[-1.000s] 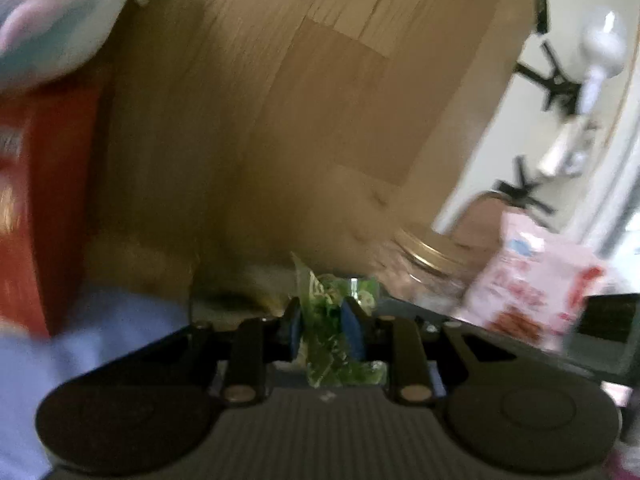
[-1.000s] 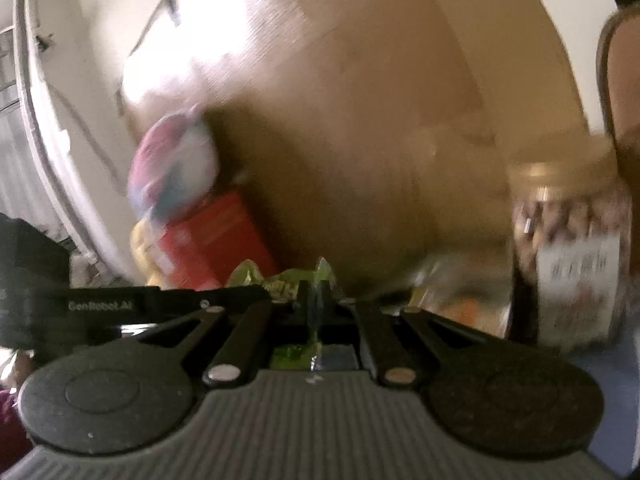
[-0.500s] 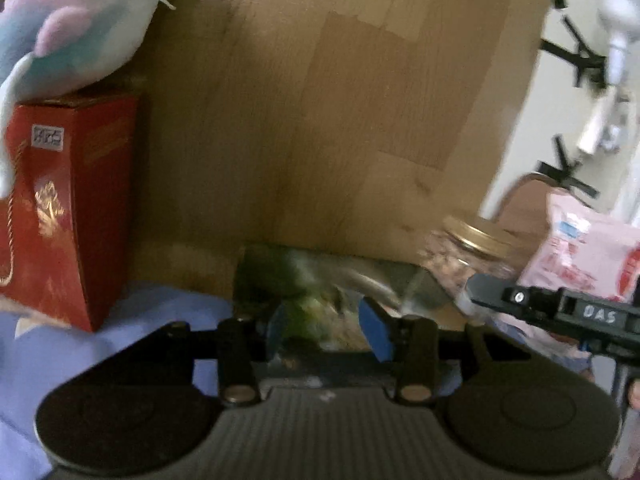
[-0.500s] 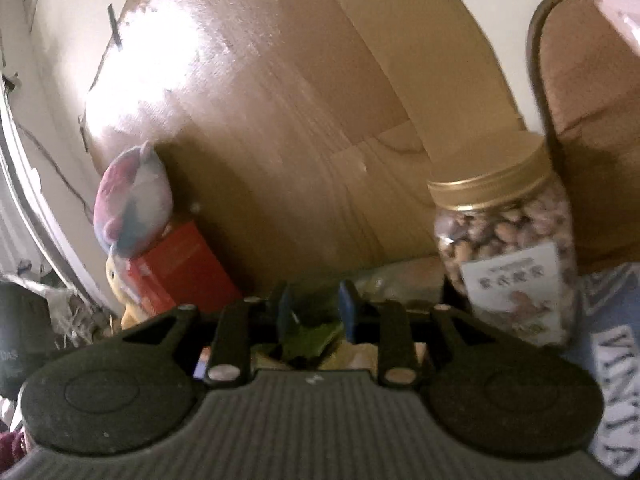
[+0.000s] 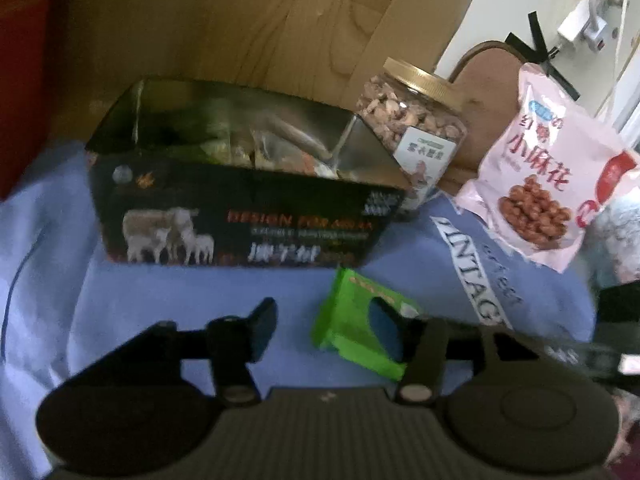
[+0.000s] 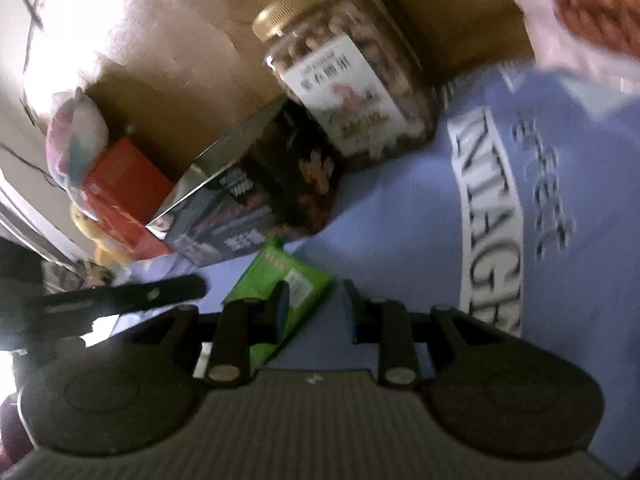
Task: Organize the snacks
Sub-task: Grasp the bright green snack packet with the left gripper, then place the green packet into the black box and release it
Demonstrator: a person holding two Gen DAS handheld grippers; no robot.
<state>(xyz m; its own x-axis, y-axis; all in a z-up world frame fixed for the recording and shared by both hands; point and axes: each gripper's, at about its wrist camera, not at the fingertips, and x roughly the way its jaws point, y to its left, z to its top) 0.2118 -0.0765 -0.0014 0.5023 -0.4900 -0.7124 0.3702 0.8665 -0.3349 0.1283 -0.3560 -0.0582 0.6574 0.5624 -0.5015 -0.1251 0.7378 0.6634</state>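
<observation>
A black snack box (image 5: 240, 224) with an open foil-lined top stands on the blue cloth; several packets lie inside. A green snack packet (image 5: 352, 328) lies on the cloth in front of it. My left gripper (image 5: 324, 328) is open and empty, its right finger over the packet's edge. In the right wrist view the packet (image 6: 280, 284) lies under the left finger of my right gripper (image 6: 316, 308), which is open and empty. The box (image 6: 256, 200) shows beyond it.
A nut jar with a gold lid (image 5: 416, 120) stands right of the box, also in the right wrist view (image 6: 344, 80). A pink snack bag (image 5: 548, 176) leans at the far right. A red box (image 6: 120, 196) with a plush toy (image 6: 76, 136) stands left. Wooden board behind.
Both grippers held green packets over the box, opened, and pulled back and down. They are now open and low over the cloth near a green packet.
</observation>
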